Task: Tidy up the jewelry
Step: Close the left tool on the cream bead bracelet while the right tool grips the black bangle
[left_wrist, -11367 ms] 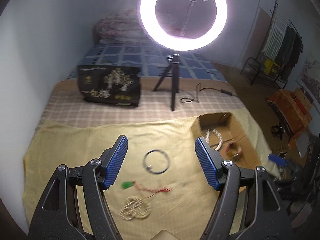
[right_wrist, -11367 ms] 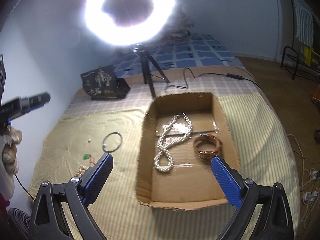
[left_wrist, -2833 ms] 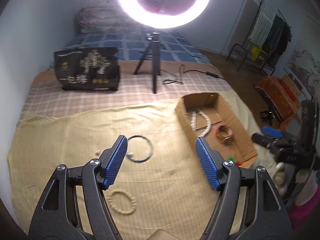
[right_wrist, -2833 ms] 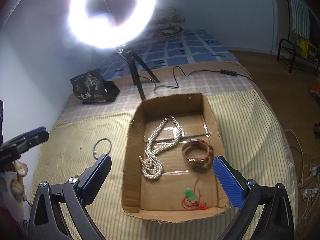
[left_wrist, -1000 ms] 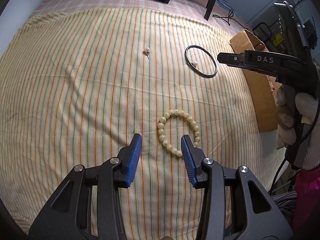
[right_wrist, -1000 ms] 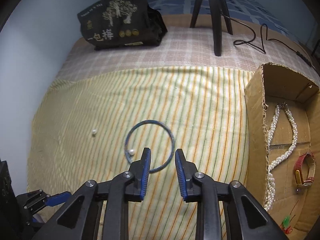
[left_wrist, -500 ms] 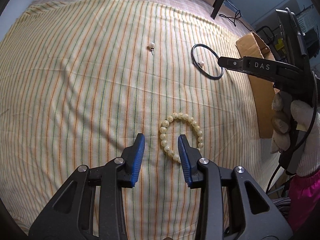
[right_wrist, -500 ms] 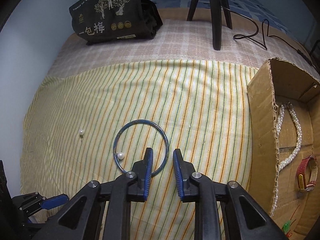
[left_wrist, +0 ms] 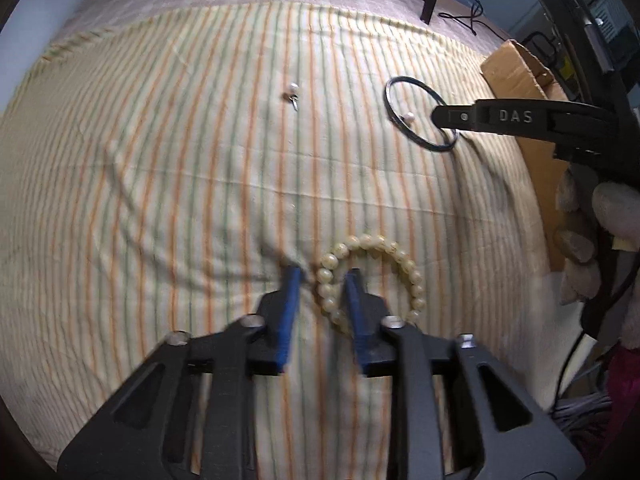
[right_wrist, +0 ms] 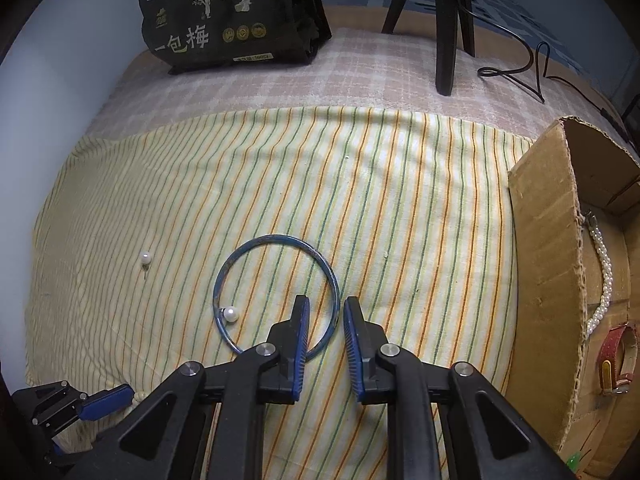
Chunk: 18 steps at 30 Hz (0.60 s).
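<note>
A cream bead bracelet (left_wrist: 394, 250) lies on the striped yellow cloth (left_wrist: 160, 160). My left gripper (left_wrist: 324, 280) points down at it, jaws closing, with the bracelet's left beads between the pads and a gap still showing. A thin blue ring (right_wrist: 256, 244) lies further along the cloth. My right gripper (right_wrist: 326, 310) straddles the ring's right rim, jaws closing, the pads clear of the metal. A small pearl piece (right_wrist: 230, 313) rests inside the ring. Another pearl stud (right_wrist: 146, 257) lies alone to the left.
An open cardboard box (right_wrist: 540, 240) stands at the right with a pearl necklace (right_wrist: 604, 280) and a red strap bracelet (right_wrist: 616, 344) inside. A black printed bag (right_wrist: 224, 16), tripod legs (right_wrist: 446, 40) and a cable (right_wrist: 520, 68) sit beyond the cloth.
Both grippers have sunk toward the cloth and their jaws have narrowed. The left now has the bracelet's beads between its fingers, and the right has the ring's rim.
</note>
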{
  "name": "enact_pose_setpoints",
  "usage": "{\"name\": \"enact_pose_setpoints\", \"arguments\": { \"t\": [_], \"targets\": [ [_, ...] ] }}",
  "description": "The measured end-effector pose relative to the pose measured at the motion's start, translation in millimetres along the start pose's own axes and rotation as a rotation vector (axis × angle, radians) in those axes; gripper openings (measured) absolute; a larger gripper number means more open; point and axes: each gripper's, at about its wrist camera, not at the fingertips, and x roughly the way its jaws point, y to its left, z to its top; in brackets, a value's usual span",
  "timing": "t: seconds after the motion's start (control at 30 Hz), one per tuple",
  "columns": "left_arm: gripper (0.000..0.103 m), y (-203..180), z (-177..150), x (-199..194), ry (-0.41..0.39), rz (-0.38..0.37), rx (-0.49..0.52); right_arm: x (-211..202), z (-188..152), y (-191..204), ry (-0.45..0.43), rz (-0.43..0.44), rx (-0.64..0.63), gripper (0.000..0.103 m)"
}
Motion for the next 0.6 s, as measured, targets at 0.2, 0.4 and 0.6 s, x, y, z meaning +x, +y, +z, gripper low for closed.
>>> {"name": "enact_pose_setpoints", "arguments": {
  "t": [0.2, 0.4, 0.6],
  "targets": [
    [0.007, 2, 2, 2, -0.006, -0.001, -0.014, -1, -1, -2, -0.015, 0.004, 0.005, 0.005],
    [0.005, 2, 1, -1, -0.011, -0.004, -0.020, -7, -1, -2, -0.026, 0.021, 0.017, 0.002],
    [0.005, 1, -3, -9, -0.016, -0.022, -0.025, -21, -1, 3, -0.050, 0.058, 0.016, 0.002]
  ]
}}
